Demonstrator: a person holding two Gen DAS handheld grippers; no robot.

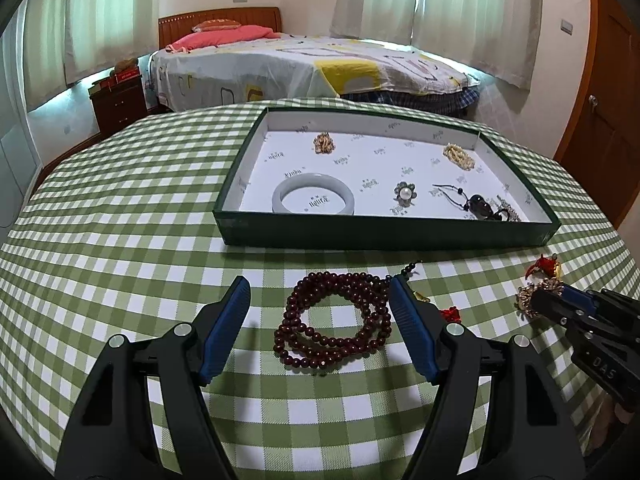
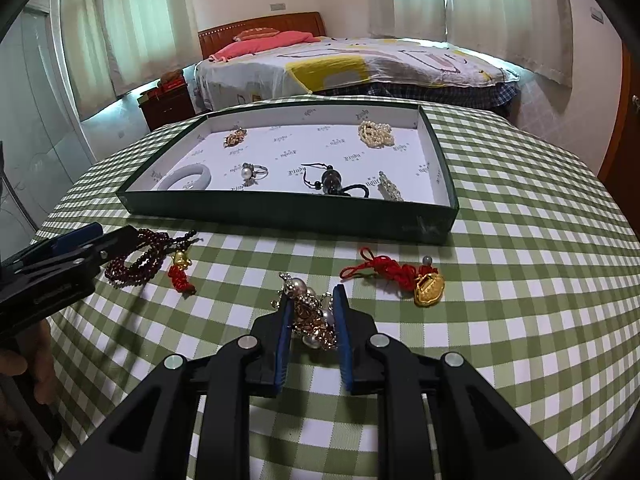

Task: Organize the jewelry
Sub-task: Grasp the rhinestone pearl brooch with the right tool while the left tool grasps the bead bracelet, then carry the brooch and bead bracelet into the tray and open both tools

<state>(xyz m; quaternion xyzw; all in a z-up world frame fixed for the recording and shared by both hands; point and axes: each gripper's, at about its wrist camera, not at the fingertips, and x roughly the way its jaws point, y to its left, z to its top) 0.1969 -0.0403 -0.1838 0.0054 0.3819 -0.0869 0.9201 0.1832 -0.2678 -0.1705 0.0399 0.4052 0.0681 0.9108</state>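
Meanwhile, my right fingers (image 2: 312, 320) are clamping the gold-and-pearl cluster (image 2: 314, 316) on the worktop (image 2: 520, 300), while my left fingers (image 1: 320, 320) are hovering apart around the dark bead strand (image 1: 336, 320); loose pearls may be snagging or slipping during lifting toward the tray (image 2: 288, 216).

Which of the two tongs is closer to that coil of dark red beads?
Left. The left tongs stand open with the dark red beads between their fingers. The right tongs are off to the side, shut on a gold and pearl trinket.
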